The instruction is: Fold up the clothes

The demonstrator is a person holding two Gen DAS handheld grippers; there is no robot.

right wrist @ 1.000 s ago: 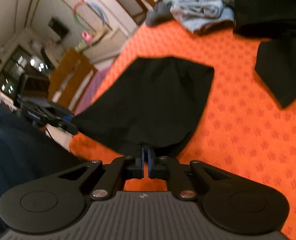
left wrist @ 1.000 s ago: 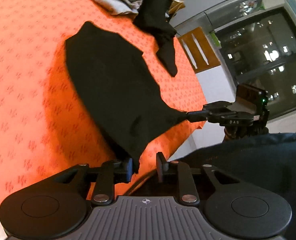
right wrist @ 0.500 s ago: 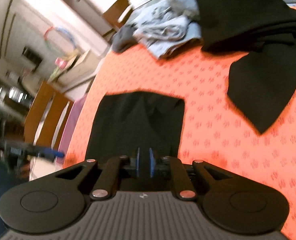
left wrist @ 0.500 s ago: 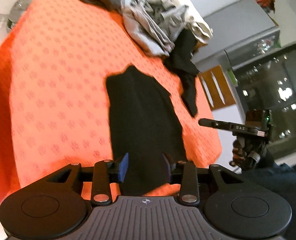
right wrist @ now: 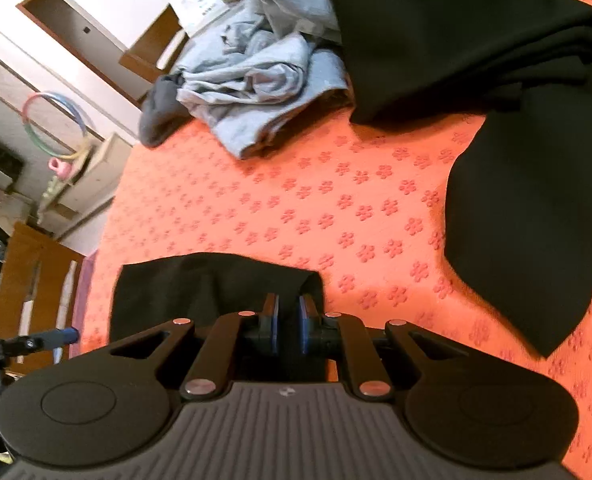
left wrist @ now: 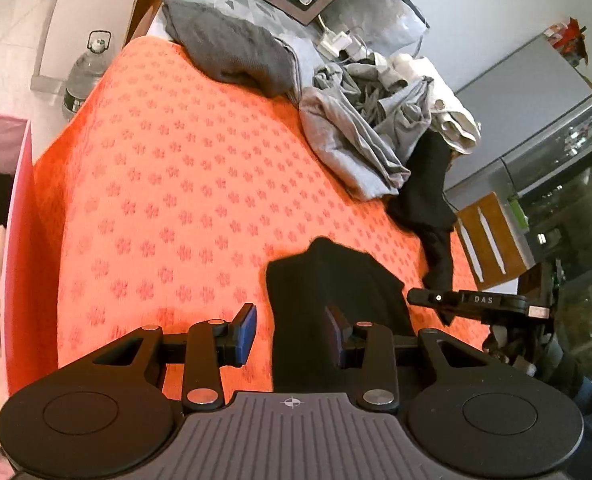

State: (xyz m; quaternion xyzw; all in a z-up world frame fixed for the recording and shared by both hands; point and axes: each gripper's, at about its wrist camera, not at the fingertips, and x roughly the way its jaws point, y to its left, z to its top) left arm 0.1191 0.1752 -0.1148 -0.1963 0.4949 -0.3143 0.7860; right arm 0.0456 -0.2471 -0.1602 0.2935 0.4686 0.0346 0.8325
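With the left gripper (left wrist: pixel 290 330) parted and empty and the right gripper (right wrist: pixel 288 326) seemingly barely ajar, press the black garment (left wrist: pixel 336 292) flat at the bed's (left wrist: pixel 176 200) near edge — square its corners before regripping.

Black garment (left wrist: pixel 336 300) matt cloth; orange cover (left wrist: pixel 176 200) embossed textile; grey clothes (right wrist: pixel 256 76) crumpled.
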